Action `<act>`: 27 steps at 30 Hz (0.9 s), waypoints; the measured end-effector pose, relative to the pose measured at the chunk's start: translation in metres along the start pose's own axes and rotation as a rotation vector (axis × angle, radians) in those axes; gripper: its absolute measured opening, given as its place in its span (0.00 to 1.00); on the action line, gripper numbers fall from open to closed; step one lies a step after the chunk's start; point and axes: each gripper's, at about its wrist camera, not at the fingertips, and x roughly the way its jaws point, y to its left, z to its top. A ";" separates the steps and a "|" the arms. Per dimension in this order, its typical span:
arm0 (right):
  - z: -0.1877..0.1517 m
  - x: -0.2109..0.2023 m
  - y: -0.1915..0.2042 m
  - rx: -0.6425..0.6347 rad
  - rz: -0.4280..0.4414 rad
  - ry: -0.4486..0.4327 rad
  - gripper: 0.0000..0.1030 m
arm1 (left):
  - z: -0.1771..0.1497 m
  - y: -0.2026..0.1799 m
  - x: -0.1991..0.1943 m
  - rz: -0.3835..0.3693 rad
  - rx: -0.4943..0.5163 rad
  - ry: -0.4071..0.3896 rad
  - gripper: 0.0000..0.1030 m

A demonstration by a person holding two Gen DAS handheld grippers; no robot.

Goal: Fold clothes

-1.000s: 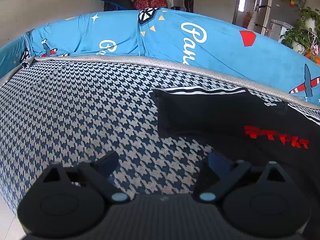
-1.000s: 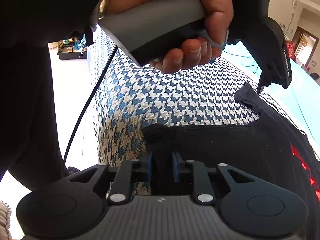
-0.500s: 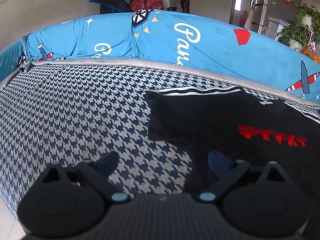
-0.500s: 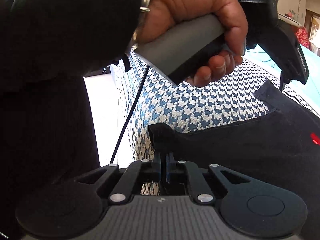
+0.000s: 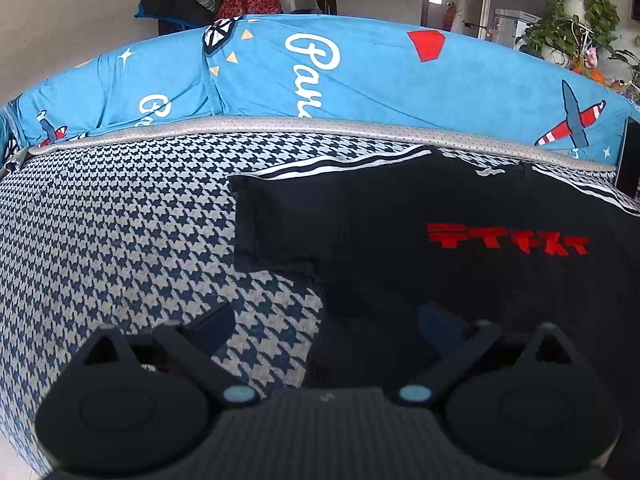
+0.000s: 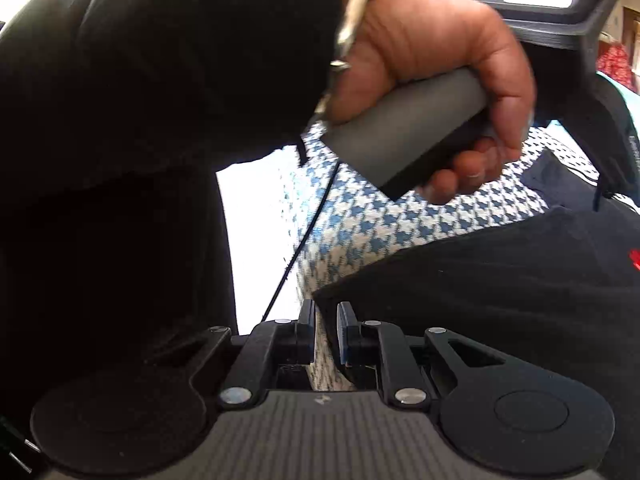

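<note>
A black garment (image 5: 460,280) with red lettering (image 5: 508,238) lies flat on the houndstooth sofa seat (image 5: 120,240). My left gripper (image 5: 326,320) is open just above it, and the garment's left edge runs between its fingers. In the right wrist view the same garment (image 6: 500,300) spreads to the right. My right gripper (image 6: 325,320) is at its near corner with the jaws opening. A narrow gap between the pads shows only seat fabric, and the corner lies just past the tips. A person's hand (image 6: 440,80) grips the left gripper's grey handle.
A blue printed cover (image 5: 360,72) drapes the sofa back behind the garment. The seat's front edge drops to a bright floor (image 6: 256,240), where a thin black cable (image 6: 304,240) hangs. A dark sleeve (image 6: 140,120) fills the left. A potted plant (image 5: 576,20) stands at the far right.
The right gripper was shut on the garment's corner half a second ago; its pads have now parted off it. The left gripper has shifted right, over the garment's left edge.
</note>
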 end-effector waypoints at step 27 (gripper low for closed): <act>-0.113 -0.116 -0.031 0.619 -0.614 0.036 0.14 | -0.087 -0.040 0.000 -0.029 0.005 0.033 1.00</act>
